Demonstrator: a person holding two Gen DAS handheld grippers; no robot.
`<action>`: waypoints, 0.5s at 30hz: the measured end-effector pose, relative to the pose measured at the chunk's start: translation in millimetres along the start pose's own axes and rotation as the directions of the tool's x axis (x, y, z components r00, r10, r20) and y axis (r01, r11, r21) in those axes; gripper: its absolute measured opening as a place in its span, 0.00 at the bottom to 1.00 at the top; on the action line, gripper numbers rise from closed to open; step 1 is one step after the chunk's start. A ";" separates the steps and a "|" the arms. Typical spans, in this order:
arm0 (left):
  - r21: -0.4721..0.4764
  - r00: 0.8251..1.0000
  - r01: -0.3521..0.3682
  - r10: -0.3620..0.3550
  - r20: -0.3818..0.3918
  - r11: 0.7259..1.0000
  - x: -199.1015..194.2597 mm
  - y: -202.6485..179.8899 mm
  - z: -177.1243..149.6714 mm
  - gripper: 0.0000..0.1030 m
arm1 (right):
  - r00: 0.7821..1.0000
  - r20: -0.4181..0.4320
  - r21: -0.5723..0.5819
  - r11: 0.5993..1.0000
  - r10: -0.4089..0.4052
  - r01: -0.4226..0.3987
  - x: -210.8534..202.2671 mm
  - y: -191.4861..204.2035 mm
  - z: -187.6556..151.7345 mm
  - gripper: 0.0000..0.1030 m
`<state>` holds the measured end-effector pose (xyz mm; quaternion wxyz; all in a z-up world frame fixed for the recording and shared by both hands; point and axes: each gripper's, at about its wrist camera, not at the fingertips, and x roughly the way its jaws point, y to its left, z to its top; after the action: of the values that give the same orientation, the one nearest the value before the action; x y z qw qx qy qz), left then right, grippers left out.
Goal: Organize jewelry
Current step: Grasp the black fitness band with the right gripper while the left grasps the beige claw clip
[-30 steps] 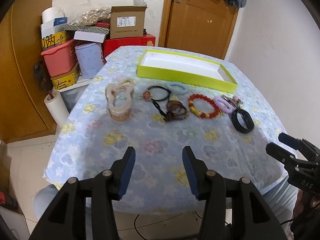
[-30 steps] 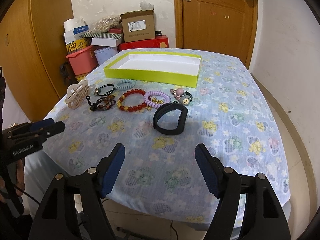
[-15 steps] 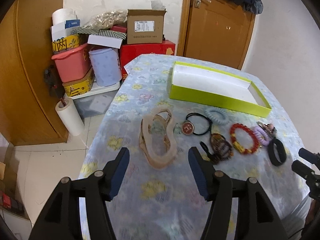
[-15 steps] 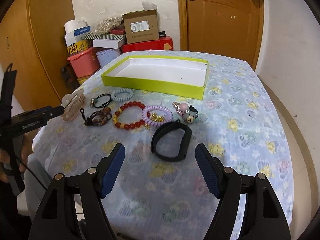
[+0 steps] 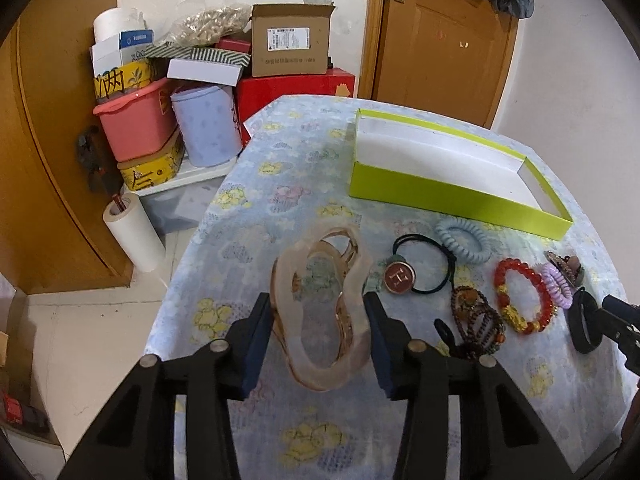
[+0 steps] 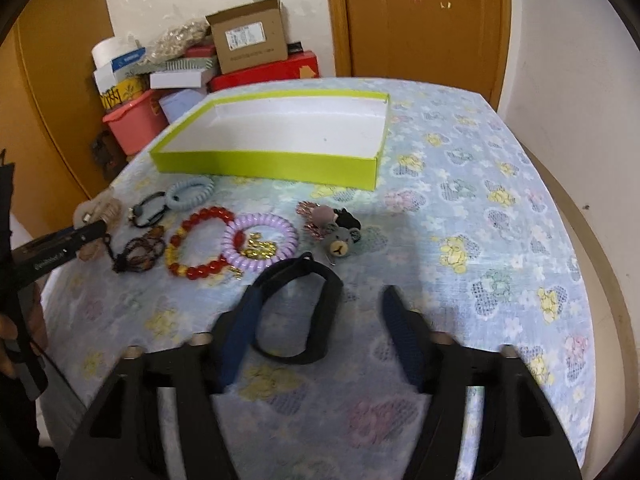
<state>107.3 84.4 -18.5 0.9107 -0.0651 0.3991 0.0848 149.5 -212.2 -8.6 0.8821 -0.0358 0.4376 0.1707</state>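
Observation:
My left gripper [image 5: 318, 312] is open, its jaws on either side of a large translucent beige hair claw [image 5: 320, 336] lying on the flowered tablecloth. My right gripper [image 6: 320, 306] is open around a black band bracelet [image 6: 320, 320]. Between them lie a black hair tie with a brown charm [image 5: 401, 278], a pale blue coil tie [image 5: 462, 240], a brown beaded cord [image 5: 476, 320], a red bead bracelet [image 6: 200, 242], a purple coil tie [image 6: 260, 246] and a bear hair clip [image 6: 340, 240]. An open lime-green box [image 6: 264, 162] with a white inside stands behind them.
Stacked boxes, a pink tub [image 5: 134, 120] and a paper roll [image 5: 134, 236] stand left of the table. A wooden door [image 6: 424, 20] is behind. The table edge [image 5: 176, 280] runs close to the claw's left.
Both grippers have moved forward and down over the table. The left now straddles the hair claw and the right now straddles the black band.

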 end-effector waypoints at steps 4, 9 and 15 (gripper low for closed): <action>0.015 1.000 -0.021 0.020 0.012 1.000 0.8 -2.4 1.7 0.42 | 1.000 -0.026 -0.022 1.000 -0.018 0.017 7.7 0.7 -1.7 0.33; 0.033 1.000 -0.024 0.024 0.016 0.999 1.4 -4.1 2.3 0.42 | 0.999 -0.035 -0.042 0.999 -0.031 0.029 10.5 1.8 -3.5 0.14; 0.037 0.999 -0.021 0.020 0.032 0.999 -6.8 -3.5 1.8 0.42 | 0.999 -0.035 -0.030 0.999 -0.014 0.013 5.9 -0.8 -6.1 0.12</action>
<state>104.8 80.7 -12.1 0.9169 -0.0427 0.3869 0.0879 148.4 -212.7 -17.1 0.8747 -0.0552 0.4503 0.1705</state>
